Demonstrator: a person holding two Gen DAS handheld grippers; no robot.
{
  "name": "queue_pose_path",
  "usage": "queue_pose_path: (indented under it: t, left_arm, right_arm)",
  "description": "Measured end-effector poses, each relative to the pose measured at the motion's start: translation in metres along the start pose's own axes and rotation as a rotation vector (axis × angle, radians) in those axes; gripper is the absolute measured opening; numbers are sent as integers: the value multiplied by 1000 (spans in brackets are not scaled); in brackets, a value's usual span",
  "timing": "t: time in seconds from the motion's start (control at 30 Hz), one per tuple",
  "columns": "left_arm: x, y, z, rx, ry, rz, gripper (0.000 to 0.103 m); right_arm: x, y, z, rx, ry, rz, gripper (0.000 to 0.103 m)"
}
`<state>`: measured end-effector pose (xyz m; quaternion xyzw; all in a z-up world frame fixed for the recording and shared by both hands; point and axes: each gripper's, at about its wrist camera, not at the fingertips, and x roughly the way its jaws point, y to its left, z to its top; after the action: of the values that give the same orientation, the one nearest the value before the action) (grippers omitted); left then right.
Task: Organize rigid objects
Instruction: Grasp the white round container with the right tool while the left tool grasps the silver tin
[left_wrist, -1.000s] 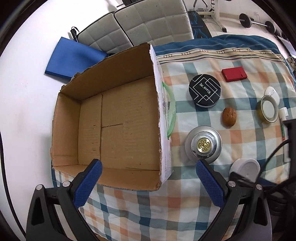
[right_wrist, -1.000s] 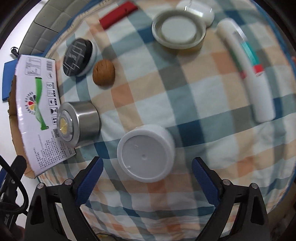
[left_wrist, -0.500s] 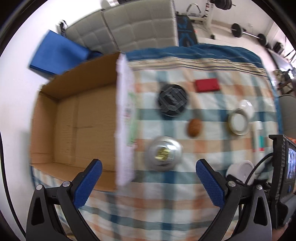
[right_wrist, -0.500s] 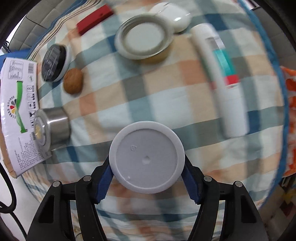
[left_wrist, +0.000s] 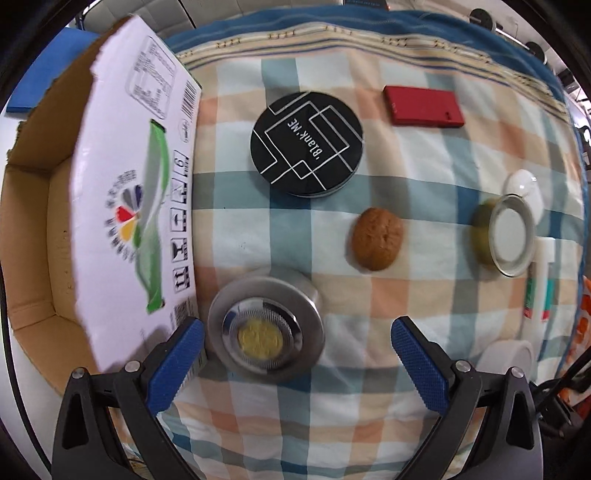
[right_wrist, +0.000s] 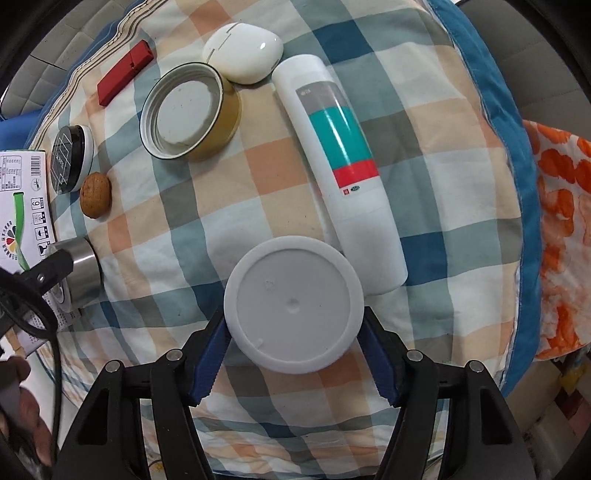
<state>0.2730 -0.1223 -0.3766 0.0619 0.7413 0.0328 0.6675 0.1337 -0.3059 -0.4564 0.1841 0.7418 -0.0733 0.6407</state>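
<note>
My right gripper (right_wrist: 293, 354) is shut on a white round jar (right_wrist: 293, 304), its blue pads pressed on both sides of it, over the checked cloth. My left gripper (left_wrist: 295, 354) stands open and points straight down over a steel tin (left_wrist: 264, 332) with a gold centre. The tin lies between its fingers, close to the left pad (left_wrist: 177, 362), and I cannot tell whether they touch. The open cardboard box (left_wrist: 122, 206) is just left of that tin. On the cloth also lie a black round tin (left_wrist: 306, 142), a walnut (left_wrist: 376, 238) and a red flat box (left_wrist: 423, 107).
A white tube with teal and red bands (right_wrist: 340, 155) lies right beside the held jar. A gold-rimmed lid (right_wrist: 188, 110) and a white earbud case (right_wrist: 243, 51) sit beyond it. An orange patterned cloth (right_wrist: 561, 236) hangs past the right edge.
The right gripper closed on the white jar and drew closer to the tube. The left gripper swung from over the box to low over the steel tin.
</note>
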Motion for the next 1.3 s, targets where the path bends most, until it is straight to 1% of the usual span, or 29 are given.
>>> queue_pose_path:
  t: [0.03, 0.07, 0.13, 0.2, 0.23, 0.27, 0.3, 0.37, 0.4, 0.47, 0.53, 0.57, 0.67, 0.73, 0.77, 0.8, 0.83, 0.87, 0.9, 0.97, 1.03, 1.1, 1.13, 1.2, 1.27, 1.3]
  left_arm:
    - [4, -3, 2, 17, 3, 33, 103]
    - [7, -4, 4, 27, 2, 45, 103]
    - [13, -12, 5, 68, 4, 89, 103]
    - [17, -15, 5, 79, 5, 111, 103]
    - [19, -18, 5, 89, 2, 125, 103]
    - [21, -20, 5, 96, 3, 137, 103]
    - [23, -22, 4, 104, 3, 143, 103]
    - [28, -29, 4, 112, 1, 161, 103]
    - [29, -32, 3, 124, -1, 157, 103]
    - [31, -35, 2, 135, -3, 154, 103]
    - [37, -43, 2, 144, -17, 159, 103]
    - [40, -44, 6, 145, -12, 157, 103]
    - [56, -40, 8, 138, 13, 94, 102]
    - [59, -38, 6, 135, 3, 74, 97]
    - [60, -35, 2, 134, 1, 64, 93]
    - [60, -34, -2, 127, 2, 41, 87]
    - [57, -32, -6, 124, 1, 19, 84]
    - [56, -31, -10, 124, -2, -4, 78]
    - [58, -29, -16, 124, 0, -25, 75]
    - [62, -26, -25, 111, 18, -83, 73]
    - [70, -23, -34, 106, 23, -111, 73]
    - [82, -16, -34, 99, 47, -125, 73]
    - [91, -14, -36, 105, 52, -112, 75]
    - [101, -11, -36, 112, 35, -106, 75]
    - [104, -8, -36, 99, 23, -111, 73]
    - [104, -7, -35, 98, 19, -111, 69]
  right_arm:
    - [4, -1, -3, 0, -1, -1, 70]
    - [7, -1, -4, -3, 1, -4, 70]
    - [-1, -11, 0, 2, 7, 0, 70]
    - [2, -10, -3, 3, 12, 0, 70]
    - [1, -3, 6, 4, 13, 0, 70]
    - [3, -3, 4, 2, 13, -1, 70]
    - [-3, -11, 7, 1, 14, 0, 70]
    - [-2, -11, 6, -3, 17, 2, 70]
    - [-3, -12, 4, -6, 18, 2, 70]
    - [-16, -14, 17, -9, 19, 1, 70]
    - [-15, -17, 15, -5, 23, 9, 70]
    - [-14, -18, 15, -3, 27, 12, 70]
    - [-13, -20, 13, -7, 29, 6, 70]
    - [-14, -19, 13, -18, 24, -1, 70]
    - [-16, -17, 13, -22, 21, -3, 70]
    - [-17, -16, 14, -26, 20, -4, 70]
    - [-18, -15, 14, -26, 19, -5, 70]
    - [-19, -16, 14, -24, 18, -4, 70]
    - [-19, -15, 15, -22, 18, -3, 70]
    - [-19, -15, 16, -19, 21, -2, 71]
    - [-18, -14, 17, -14, 21, -5, 71]
    - [-16, -12, 19, -10, 22, -16, 72]
    - [-15, -11, 20, -9, 22, -20, 72]
    - [-13, -9, 22, -7, 20, -31, 72]
    - [-10, -7, 24, -1, 21, -35, 72]
    - [-8, -7, 25, 7, 21, -35, 72]
